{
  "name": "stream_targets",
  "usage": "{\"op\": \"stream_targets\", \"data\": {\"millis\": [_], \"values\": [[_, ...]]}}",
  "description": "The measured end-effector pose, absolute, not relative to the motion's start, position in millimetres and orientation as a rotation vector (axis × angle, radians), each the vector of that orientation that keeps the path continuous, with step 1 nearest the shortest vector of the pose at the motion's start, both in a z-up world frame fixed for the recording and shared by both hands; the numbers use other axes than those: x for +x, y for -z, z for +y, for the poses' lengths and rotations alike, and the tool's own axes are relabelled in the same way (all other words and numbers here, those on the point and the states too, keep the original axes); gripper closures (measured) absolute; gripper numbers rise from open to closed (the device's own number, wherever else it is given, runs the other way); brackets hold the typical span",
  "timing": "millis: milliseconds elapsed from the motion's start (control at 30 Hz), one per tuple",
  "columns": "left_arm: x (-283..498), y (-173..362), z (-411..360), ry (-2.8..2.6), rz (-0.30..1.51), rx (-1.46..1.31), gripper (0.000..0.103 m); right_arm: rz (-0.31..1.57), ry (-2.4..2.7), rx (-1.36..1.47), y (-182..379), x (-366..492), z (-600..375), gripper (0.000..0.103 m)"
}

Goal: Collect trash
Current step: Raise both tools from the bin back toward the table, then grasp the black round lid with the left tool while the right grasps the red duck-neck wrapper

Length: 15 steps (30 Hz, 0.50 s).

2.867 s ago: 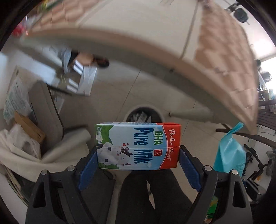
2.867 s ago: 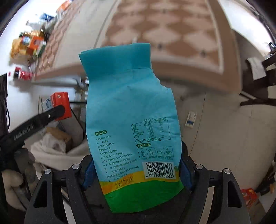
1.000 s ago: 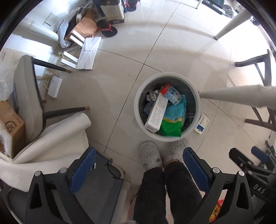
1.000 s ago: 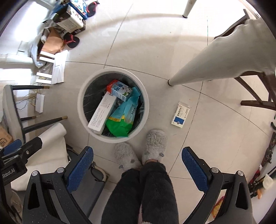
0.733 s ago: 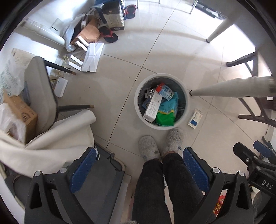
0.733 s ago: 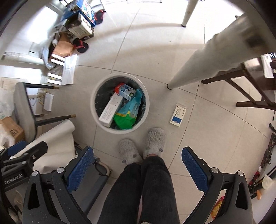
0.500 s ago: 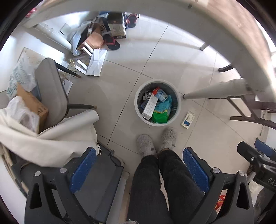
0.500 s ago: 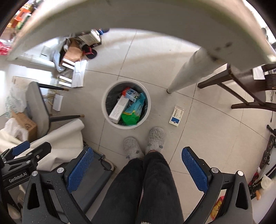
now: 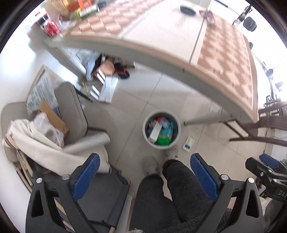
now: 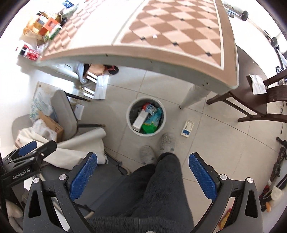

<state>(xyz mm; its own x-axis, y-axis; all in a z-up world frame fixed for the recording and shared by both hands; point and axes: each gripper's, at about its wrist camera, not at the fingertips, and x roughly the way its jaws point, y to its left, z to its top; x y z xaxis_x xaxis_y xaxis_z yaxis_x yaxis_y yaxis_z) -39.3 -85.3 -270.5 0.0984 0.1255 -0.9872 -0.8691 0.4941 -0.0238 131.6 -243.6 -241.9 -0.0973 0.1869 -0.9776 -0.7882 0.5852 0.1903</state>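
Both held high, aimed down at floor: left hand-held gripper (image 9: 143,176) and right hand-held gripper (image 10: 142,174) spread wide, nothing pinched. Trash bin (image 10: 130,121) seen on floor w/ milk carton (image 10: 149,108), teal pouch (image 10: 151,123) inside. Table (image 10: 161,53) edge overhead; small box (image 10: 186,128) lies beside bin.

"GenRobot.AI" on left gripper (image 10: 26,157), "DAS" on right gripper (image 9: 265,170)

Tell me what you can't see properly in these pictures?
- Bottom of the trash bin: both views, hidden under the white box and green pouch.
- Print on the small box on the floor: both views, too small.
- Packages at the table's far corner: left wrist view, blurred.
- Right gripper: left wrist view, cut off by the edge.
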Motion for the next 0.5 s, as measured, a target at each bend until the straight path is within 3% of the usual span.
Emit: {"op": "stream_targets", "data": {"millis": [233, 500], "values": [[6, 230, -31, -0.898, 1.166, -0.661, 0.000, 1.395, -0.938, -0.451, 199, 170, -196, 0.000], [114, 217, 75, -0.942, 1.151, -0.631, 0.000, 1.335, -0.939, -0.389, 168, 286, -86, 0.000]]}}
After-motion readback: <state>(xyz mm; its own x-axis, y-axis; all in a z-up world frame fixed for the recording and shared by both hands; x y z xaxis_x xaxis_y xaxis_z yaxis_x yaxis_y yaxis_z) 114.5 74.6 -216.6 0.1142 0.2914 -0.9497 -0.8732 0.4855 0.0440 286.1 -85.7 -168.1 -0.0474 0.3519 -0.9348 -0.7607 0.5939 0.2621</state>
